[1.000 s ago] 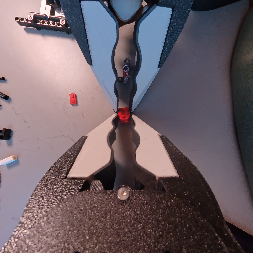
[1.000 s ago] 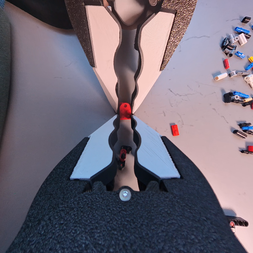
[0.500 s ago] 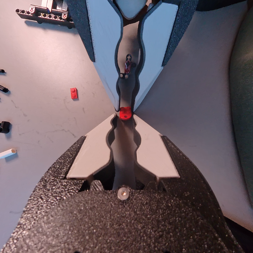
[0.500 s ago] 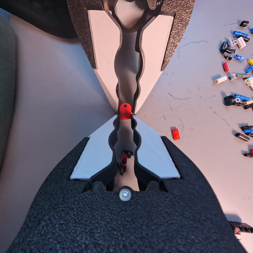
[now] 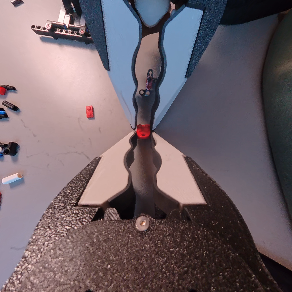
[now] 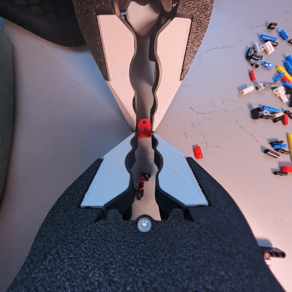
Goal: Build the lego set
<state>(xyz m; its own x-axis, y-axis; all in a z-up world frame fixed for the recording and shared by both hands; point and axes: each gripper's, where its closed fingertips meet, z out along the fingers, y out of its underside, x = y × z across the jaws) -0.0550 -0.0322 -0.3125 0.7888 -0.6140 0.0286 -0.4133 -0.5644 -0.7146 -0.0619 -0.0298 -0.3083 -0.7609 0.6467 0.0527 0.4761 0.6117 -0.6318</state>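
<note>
— While the two grippers faced each other tip to tip above the pale table (image 5: 205,110), what sat between them?

— A small red plate with two studs and a rounded tab with a hole (image 6: 144,128). In the right wrist view the right gripper (image 6: 143,134) came up from the bottom of the frame, its white fingers (image 6: 177,177) drawn in on the studded end of that piece. The left gripper (image 6: 143,124) reached down from the top, pointed the opposite way.

— And was the left one gripping too?

— Its tips flanked the tab end closely, and in the left wrist view the left gripper (image 5: 143,136) looked closed against the sides of the piece, with the right gripper (image 5: 143,126) opposite. Whether its pads actually pressed the plastic, I could not tell for sure.

— How were the tools tilted?

— Both looked down at the tabletop, lined up nose to nose, the piece held off the surface.

— Anything under them?

— A thin black-and-red linkage piece (image 5: 148,83) lay on the table, seen through the gap of the right gripper's fingers.

— And around?

— A loose red two-stud plate (image 5: 89,111) lay apart to one side. A partly built black beam assembly (image 5: 63,30) sat farther off, and a scatter of blue, black, red and white pins (image 6: 271,79) lay well away.
</note>
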